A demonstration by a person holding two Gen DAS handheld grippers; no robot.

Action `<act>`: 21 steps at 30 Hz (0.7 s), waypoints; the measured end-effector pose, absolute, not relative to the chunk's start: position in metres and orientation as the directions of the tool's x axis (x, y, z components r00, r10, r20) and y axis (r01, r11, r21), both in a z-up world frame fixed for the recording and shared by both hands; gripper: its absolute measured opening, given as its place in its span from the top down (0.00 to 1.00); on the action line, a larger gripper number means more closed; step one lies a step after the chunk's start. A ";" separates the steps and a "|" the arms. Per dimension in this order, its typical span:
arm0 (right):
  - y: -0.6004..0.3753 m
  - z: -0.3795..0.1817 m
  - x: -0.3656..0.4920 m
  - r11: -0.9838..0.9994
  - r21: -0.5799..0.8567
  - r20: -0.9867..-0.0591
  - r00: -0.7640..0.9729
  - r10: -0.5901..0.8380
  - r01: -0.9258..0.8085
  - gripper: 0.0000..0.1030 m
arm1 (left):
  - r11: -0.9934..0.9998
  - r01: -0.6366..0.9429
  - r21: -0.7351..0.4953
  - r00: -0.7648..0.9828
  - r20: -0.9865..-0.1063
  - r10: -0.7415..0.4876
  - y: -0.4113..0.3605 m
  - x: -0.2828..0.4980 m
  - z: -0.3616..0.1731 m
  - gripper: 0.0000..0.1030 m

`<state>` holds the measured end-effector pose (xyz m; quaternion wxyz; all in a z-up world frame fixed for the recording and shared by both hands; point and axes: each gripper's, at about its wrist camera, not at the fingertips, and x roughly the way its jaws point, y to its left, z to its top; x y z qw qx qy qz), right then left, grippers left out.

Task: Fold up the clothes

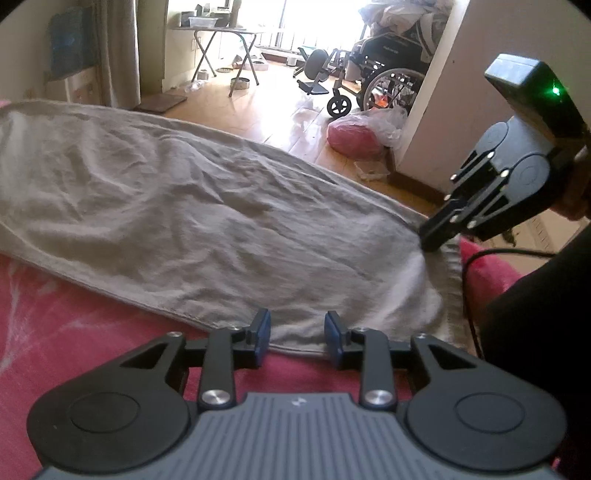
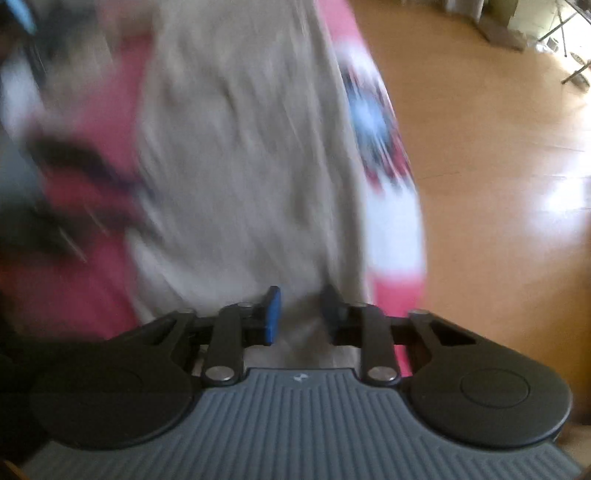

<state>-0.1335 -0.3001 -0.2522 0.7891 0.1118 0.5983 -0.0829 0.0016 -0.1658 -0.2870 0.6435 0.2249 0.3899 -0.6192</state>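
Observation:
A grey garment (image 1: pixel 184 221) lies spread and wrinkled on a pink bed cover (image 1: pixel 74 332). My left gripper (image 1: pixel 297 332) hovers at the garment's near hem. Its blue pads (image 1: pixel 263 332) stand apart and the hem lies flat between them, not pinched. At the right, my right gripper (image 1: pixel 430 245) points down onto the garment's corner, where the cloth gathers into a peak at its closed tips. The right wrist view is blurred. It shows the garment (image 2: pixel 240 147) running away from the right gripper (image 2: pixel 301 314), with a fold of cloth between the pads.
The bed's far edge drops to a wooden floor (image 2: pixel 480 147). On that floor are a pink plastic bag (image 1: pixel 354 136), a wheelchair (image 1: pixel 388 74) and a folding table (image 1: pixel 221 33). A wall corner (image 1: pixel 436 110) stands behind the right gripper. A black cable (image 1: pixel 469 280) and a dark sleeve (image 1: pixel 535 314) are at the right.

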 end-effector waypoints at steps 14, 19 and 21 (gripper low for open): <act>-0.327 -0.243 0.087 0.983 0.112 -0.838 0.545 0.017 0.142 0.90 | 0.203 0.882 -0.425 -0.206 -0.736 -0.644 -0.146 0.017 -0.292 0.68; -0.332 -0.261 0.061 0.967 0.182 -0.845 0.531 0.061 0.178 0.90 | 0.278 0.863 -0.423 -0.138 -0.725 -0.674 -0.114 0.041 -0.286 0.68; -0.336 -0.262 0.028 0.943 0.248 -0.861 0.496 0.110 0.221 0.90 | 0.317 0.857 -0.406 -0.081 -0.714 -0.696 -0.099 0.058 -0.281 0.67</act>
